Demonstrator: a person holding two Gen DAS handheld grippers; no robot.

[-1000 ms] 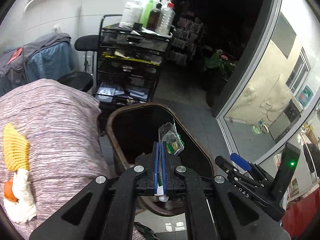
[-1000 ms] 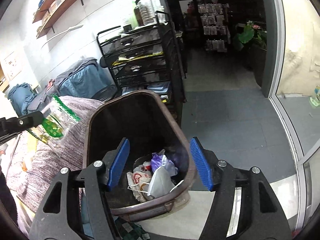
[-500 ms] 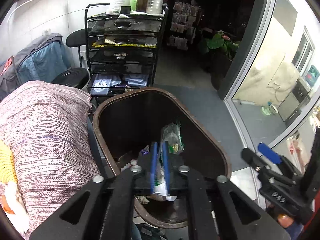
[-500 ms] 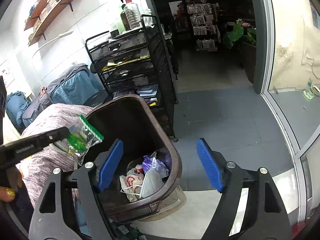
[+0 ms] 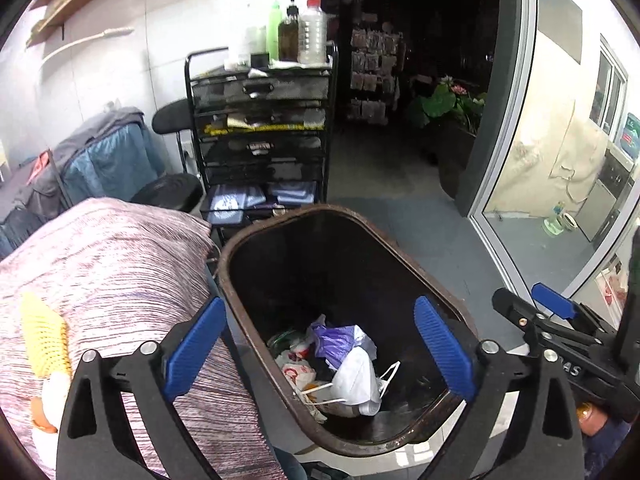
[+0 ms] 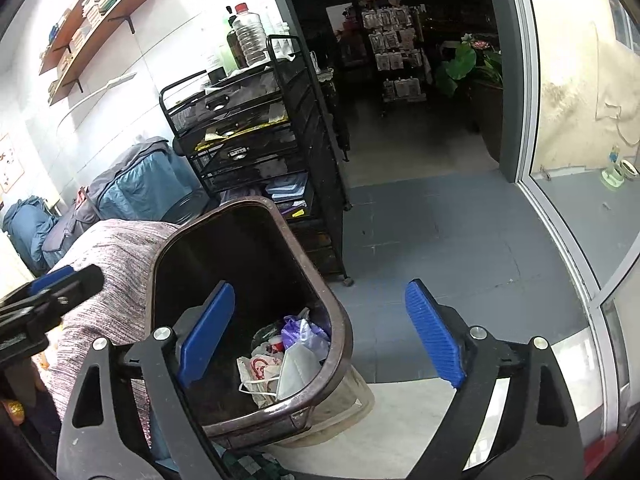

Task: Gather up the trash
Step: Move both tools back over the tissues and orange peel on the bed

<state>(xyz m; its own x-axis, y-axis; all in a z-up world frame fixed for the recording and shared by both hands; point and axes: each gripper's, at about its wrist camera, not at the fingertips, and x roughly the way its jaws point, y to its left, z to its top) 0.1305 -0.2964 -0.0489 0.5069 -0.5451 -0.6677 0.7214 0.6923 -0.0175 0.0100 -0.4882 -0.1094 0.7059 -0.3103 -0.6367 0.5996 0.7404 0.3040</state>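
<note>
1. Trash: the clear green-printed plastic wrapper [image 5: 286,338] lies in the dark brown oval plastic bin [image 5: 256,240], beside a white face mask [image 5: 356,380].
2. The left gripper [image 5: 320,352] has just opened wide, empty, above the bin.
3. The right gripper [image 6: 320,332] has also been opening and holds nothing.
4. Both should lift clear without touching the rim.

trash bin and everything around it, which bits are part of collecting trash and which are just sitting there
Part of the job:
- brown trash bin
- trash inside: white face mask, purple bag, clear green wrapper
- left gripper, jaws just opened, empty
- right gripper, open, empty

Just lying about:
- black drawer cart
- bottles on top
- striped blanket
- potted plant
</note>
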